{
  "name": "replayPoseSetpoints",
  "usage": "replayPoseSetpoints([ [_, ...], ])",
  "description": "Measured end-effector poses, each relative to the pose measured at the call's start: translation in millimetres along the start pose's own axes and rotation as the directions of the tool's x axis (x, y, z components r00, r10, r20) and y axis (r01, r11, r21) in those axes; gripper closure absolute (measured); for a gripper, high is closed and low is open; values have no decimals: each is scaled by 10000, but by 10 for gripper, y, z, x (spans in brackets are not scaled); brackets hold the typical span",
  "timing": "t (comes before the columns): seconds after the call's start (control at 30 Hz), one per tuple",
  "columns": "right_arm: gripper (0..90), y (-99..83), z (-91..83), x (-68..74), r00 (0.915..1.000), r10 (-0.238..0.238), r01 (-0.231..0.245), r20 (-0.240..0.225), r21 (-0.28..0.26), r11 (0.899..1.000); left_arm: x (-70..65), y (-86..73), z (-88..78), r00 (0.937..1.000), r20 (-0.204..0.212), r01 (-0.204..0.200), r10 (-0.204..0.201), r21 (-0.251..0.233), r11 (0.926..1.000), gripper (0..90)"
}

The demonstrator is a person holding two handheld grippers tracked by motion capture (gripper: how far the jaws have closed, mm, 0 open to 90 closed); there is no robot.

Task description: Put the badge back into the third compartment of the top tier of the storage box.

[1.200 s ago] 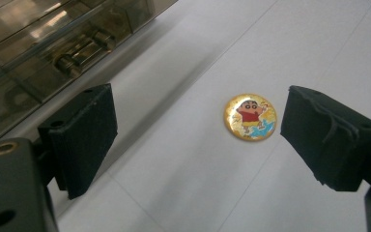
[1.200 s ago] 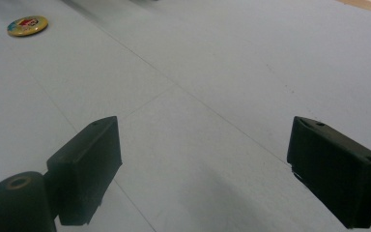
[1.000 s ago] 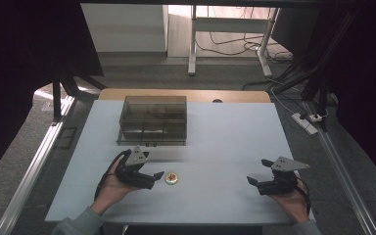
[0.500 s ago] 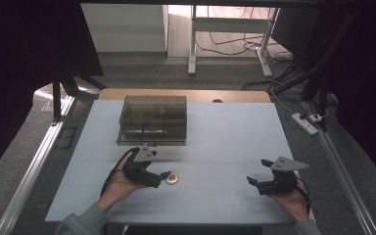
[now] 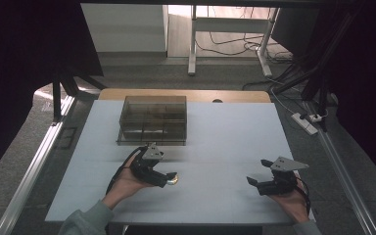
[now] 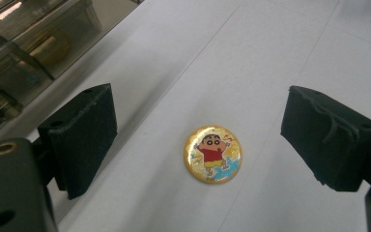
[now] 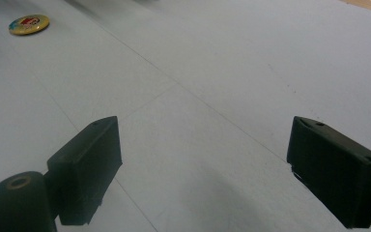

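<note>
The left gripper [image 5: 169, 178] is seen further right than a second ago: in that time it has been brought across the table [image 5: 225, 147] from a spot left of the badge [image 5: 174, 180] until its tips reach the badge itself. In the left gripper view the badge [image 6: 212, 154] is framed between the two black jaws, which are held wide apart, with clear table on either side of it; no pad is touching it. The badge, a small round yellow pin with a cartoon figure, lies flat on the white table, near the front edge and a little in front of the clear box [image 5: 152, 120] with its compartments. It has not been shifted over the last second.

The right gripper [image 5: 254, 184] is kept where it was, resting low over the table well to the right, its jaws also spread and empty. In the right gripper view the badge [image 7: 29, 24] is seen far off at the upper left.

From this, the approach is judged to be finished and the grasp not yet begun. A descent to the surface and a closing of the jaws on the badge's rim would be called for next. Because the badge is thin and flat, it may be pushed along or slipped over rather than caught.
</note>
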State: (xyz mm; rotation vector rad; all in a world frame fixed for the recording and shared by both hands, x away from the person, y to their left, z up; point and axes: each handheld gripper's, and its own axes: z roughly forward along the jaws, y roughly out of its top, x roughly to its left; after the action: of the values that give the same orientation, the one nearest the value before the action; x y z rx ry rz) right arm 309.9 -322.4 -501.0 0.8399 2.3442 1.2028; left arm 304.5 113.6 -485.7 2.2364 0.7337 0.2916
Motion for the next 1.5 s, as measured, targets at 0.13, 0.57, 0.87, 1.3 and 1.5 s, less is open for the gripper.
replayPoseSetpoints([
  [0.13, 121, -2, 11, -2, 10000, 30, -30, 8, 30, 10000, -7, 26, 54, 10000, 92, -25, 24, 132, 9999, 129],
  [0.57, 121, -11, 24, 3, 10000, 34, -34, -35, 119, 9999, -25, 77, 264, 9976, 598, -404, 342, 1053, 9936, 133],
  [0.87, 121, -17, 38, 3, 10000, 9, -8, -36, 210, 9998, 8, 68, 326, 9967, 735, -465, 351, 1597, 9861, 133],
  [1.3, 121, -18, 36, 3, 10000, -12, 13, -17, 224, 9997, -3, 67, 444, 9942, 889, -791, 601, 2293, 9701, 127],
  [1.5, 121, -19, 39, 2, 10000, -22, 23, -44, 247, 9997, -11, 57, 484, 9936, 865, -922, 723, 2537, 9629, 125],
])
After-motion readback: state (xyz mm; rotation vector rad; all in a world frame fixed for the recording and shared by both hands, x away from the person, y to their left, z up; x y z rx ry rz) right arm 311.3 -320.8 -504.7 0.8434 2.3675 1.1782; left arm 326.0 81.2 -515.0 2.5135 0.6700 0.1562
